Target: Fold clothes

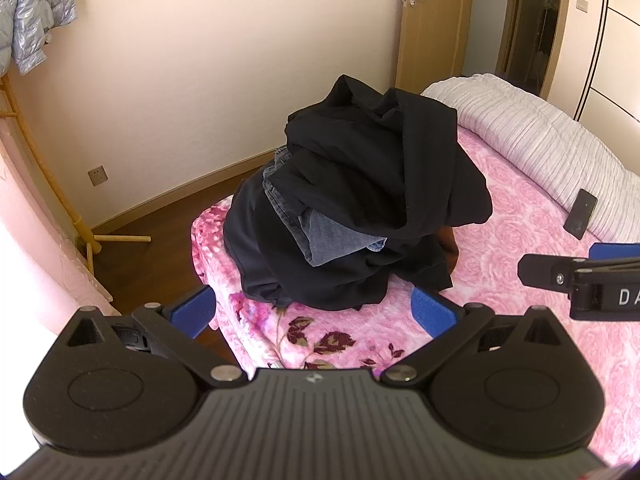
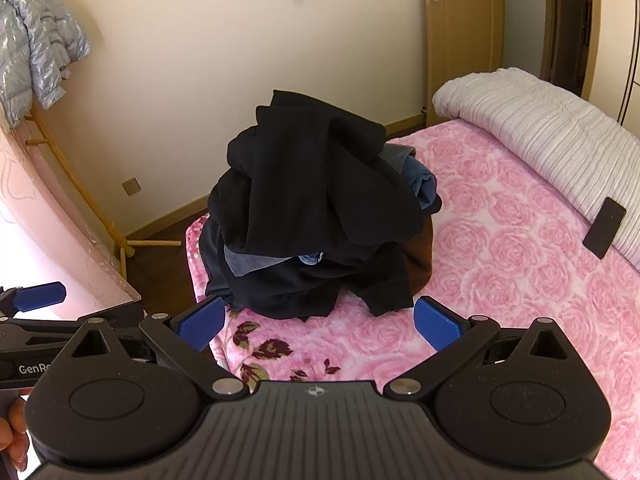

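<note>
A heap of clothes point(image 1: 352, 200) point(image 2: 316, 216) sits on the near corner of a bed with a pink rose blanket point(image 1: 520, 280) point(image 2: 520, 280). Black garments lie on top, with blue denim point(image 1: 324, 240) point(image 2: 420, 180) and a brown piece point(image 2: 420, 256) poking out. My left gripper point(image 1: 314, 312) hovers just short of the heap, open, blue pads empty. My right gripper point(image 2: 318, 322) is also open and empty, just before the heap's front edge. Each gripper shows at the edge of the other's view.
A dark phone point(image 1: 580, 214) point(image 2: 604, 228) leans on a rolled white quilt point(image 1: 540, 136) point(image 2: 540, 128) at the bed's right. A wooden rack point(image 1: 52, 184) with a silver puffer jacket point(image 2: 36, 48) stands left. Brown floor point(image 1: 152, 256), wall, door point(image 1: 432, 20) behind.
</note>
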`<state>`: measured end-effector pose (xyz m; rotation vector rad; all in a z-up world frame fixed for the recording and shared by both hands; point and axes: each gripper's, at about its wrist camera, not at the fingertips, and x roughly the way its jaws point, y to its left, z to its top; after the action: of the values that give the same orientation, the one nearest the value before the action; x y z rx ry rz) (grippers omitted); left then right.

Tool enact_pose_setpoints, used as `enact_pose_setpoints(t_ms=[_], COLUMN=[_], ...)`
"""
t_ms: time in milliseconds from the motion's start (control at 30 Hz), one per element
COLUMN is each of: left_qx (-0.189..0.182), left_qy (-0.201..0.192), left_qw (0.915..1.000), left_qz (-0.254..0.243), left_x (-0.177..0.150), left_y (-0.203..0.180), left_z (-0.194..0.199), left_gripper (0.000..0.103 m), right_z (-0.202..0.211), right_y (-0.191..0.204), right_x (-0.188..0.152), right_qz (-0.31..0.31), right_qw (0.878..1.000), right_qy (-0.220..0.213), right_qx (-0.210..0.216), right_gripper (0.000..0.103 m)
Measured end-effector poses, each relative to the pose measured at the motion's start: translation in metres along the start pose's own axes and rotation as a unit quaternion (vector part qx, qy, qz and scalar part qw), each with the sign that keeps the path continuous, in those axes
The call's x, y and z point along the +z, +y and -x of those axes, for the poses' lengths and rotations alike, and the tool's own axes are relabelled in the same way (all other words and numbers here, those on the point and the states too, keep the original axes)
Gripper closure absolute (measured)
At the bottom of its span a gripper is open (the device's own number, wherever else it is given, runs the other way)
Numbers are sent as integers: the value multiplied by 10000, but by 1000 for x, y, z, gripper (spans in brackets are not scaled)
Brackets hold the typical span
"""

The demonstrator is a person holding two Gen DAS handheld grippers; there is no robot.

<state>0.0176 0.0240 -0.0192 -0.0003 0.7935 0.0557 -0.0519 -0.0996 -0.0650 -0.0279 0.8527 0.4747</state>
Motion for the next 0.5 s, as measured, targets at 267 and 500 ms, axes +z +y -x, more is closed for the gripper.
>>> enact_pose_setpoints(t_ms=[267, 500], left_qx=[-19, -48], left_qy=[-8, -57], left_qw=[9999, 9998], left_qz=[-102, -208], left_x=[2, 3], left_y=[-11, -23], left_z=[-1, 1], left_gripper=[1, 1], right_z=[3, 7], right_y=[-12, -23], right_x=[-1, -2], right_qz=[-73, -134], right_qw=[10000, 9999], right_qy=[-30, -66], right_qx=[-4, -29], right_gripper=[0, 0])
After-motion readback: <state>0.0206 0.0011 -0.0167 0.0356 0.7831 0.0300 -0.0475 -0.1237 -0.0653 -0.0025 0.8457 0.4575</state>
